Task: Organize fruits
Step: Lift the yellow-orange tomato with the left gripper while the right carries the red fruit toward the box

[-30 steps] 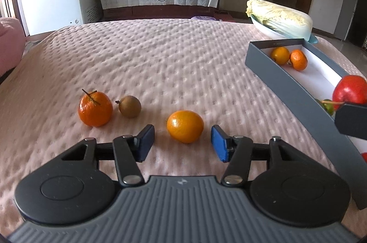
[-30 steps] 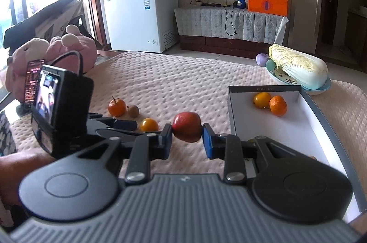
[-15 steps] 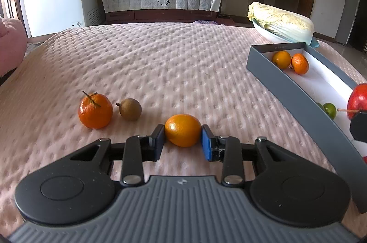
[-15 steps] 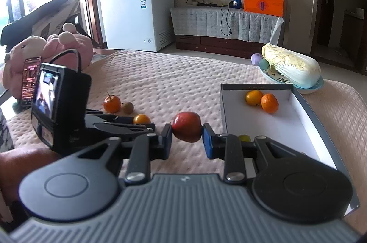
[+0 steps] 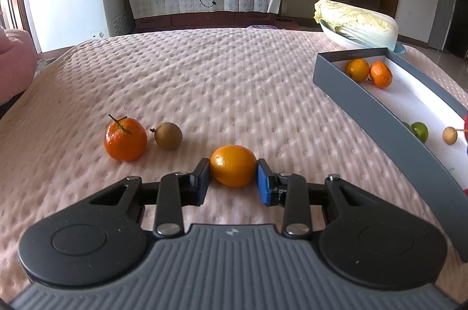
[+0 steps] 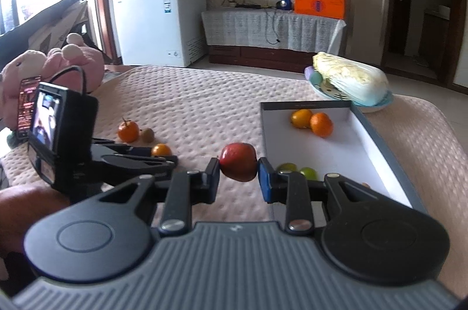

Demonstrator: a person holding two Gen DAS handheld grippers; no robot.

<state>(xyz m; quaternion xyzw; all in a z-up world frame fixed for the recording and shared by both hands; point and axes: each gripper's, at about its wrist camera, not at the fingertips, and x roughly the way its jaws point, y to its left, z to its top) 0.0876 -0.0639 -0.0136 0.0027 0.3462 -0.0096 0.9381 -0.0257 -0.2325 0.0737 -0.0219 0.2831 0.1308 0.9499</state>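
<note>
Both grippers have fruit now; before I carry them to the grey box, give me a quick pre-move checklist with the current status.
1. Left gripper pads pressed on the smooth orange citrus fruit: ok.
2. Right gripper shut on the red apple: ok.
3. Free white floor in the grey rectangular box: ok.
4. Stemmed mandarin and small brown round fruit clear of the left gripper: ok.
5. Apple fully over the box: not ok, it hangs at the box's near left edge.
6. Citrus lifted off the pink quilt: cannot tell.
</note>
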